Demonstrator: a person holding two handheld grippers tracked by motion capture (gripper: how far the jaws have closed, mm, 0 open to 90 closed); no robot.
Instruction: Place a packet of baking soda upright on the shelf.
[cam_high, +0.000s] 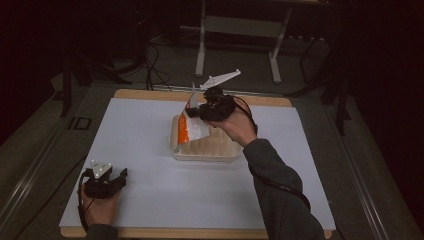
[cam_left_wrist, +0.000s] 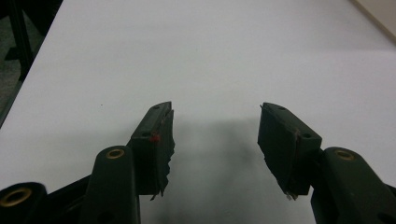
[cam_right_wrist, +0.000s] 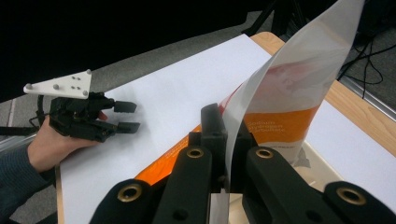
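High view: right hand-held gripper (cam_high: 196, 111) clamps the orange-and-white pouch (cam_high: 186, 127) above the tray (cam_high: 210, 150), not yet clear; left hand-held gripper (cam_high: 121, 175) rests wide open, empty, on the tabletop (cam_high: 150, 145).

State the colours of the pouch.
Orange and white plastic pouch, clearest in the right gripper view.

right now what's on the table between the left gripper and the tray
Nothing: in the high view, only bare white table top lies between the left gripper and the tray.
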